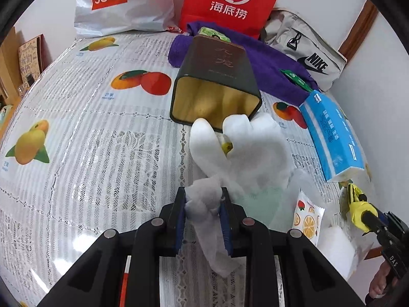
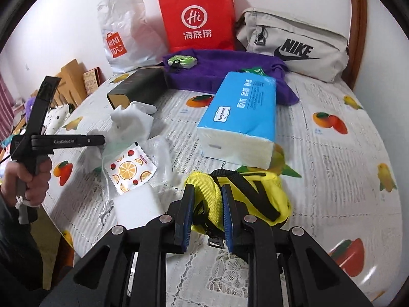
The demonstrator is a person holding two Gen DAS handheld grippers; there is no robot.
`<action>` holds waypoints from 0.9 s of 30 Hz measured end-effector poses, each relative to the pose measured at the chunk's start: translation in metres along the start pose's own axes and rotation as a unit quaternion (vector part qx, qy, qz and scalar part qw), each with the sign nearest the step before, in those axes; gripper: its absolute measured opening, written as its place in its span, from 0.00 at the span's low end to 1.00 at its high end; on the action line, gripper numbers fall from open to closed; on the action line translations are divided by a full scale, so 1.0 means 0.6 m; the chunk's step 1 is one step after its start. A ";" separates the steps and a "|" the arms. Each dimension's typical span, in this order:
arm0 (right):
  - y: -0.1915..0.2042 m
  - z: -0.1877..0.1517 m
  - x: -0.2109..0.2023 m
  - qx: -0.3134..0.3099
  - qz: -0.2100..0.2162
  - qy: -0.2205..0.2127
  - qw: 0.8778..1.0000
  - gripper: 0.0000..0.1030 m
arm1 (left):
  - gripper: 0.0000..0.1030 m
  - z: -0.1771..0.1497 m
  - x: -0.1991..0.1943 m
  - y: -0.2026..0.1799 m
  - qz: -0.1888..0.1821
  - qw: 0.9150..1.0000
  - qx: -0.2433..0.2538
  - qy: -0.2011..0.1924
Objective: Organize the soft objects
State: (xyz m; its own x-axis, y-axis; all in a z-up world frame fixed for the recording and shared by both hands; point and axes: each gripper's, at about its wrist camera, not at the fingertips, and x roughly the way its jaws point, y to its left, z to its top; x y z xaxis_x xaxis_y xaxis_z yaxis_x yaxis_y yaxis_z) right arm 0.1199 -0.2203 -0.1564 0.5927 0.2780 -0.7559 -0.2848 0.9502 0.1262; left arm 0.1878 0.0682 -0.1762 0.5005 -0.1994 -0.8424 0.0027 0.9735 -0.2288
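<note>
A: Left wrist view: the left tongs [image 1: 203, 215] are clamped on the cuff of a white glove [image 1: 237, 151], whose fingertips lie at the open mouth of the dark box [image 1: 216, 81] tipped on the bench [image 1: 84, 138].

B: And the right?

A: The right tongs [image 2: 205, 204] pinch a yellow pouch [image 2: 255, 192] just before the blue tissue pack [image 2: 242, 120].

B: Best approach?

A: Probably feed the glove fingers-first, low and straight, keeping the cuff gripped until it is well inside.

The white plastic bag [image 1: 122, 5] reads "MINISO"; the red paper bag [image 1: 234, 0] "Hi 海底捞"; the grey pouch [image 2: 294, 43] "NIKE"; the left tool [image 2: 64, 142] "GenRobot.AI"; the right tool [image 1: 391, 245] "DAS".
</note>
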 end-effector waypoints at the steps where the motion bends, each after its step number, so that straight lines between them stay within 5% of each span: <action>1: 0.000 -0.002 0.002 -0.001 0.000 0.000 1.000 0.20 | 0.23 0.000 0.001 -0.001 0.002 1.000 0.001 0.001; 14: -0.002 0.004 0.001 0.000 0.017 0.005 1.000 0.20 | 0.22 0.006 -0.018 -0.014 0.018 1.000 0.005 -0.007; 27: 0.008 0.058 -0.086 -0.009 0.044 -0.050 0.998 0.20 | 0.22 0.051 -0.100 -0.031 0.017 0.999 0.006 -0.050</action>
State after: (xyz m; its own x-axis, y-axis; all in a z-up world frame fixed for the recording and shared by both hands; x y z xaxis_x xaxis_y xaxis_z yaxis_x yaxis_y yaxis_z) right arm 0.1140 -0.2254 -0.0946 0.6363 0.3739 -0.6748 -0.3528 0.9189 0.1765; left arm 0.1842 0.0655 -0.1065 0.5839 -0.1555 -0.7968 -0.0061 0.9806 -0.1957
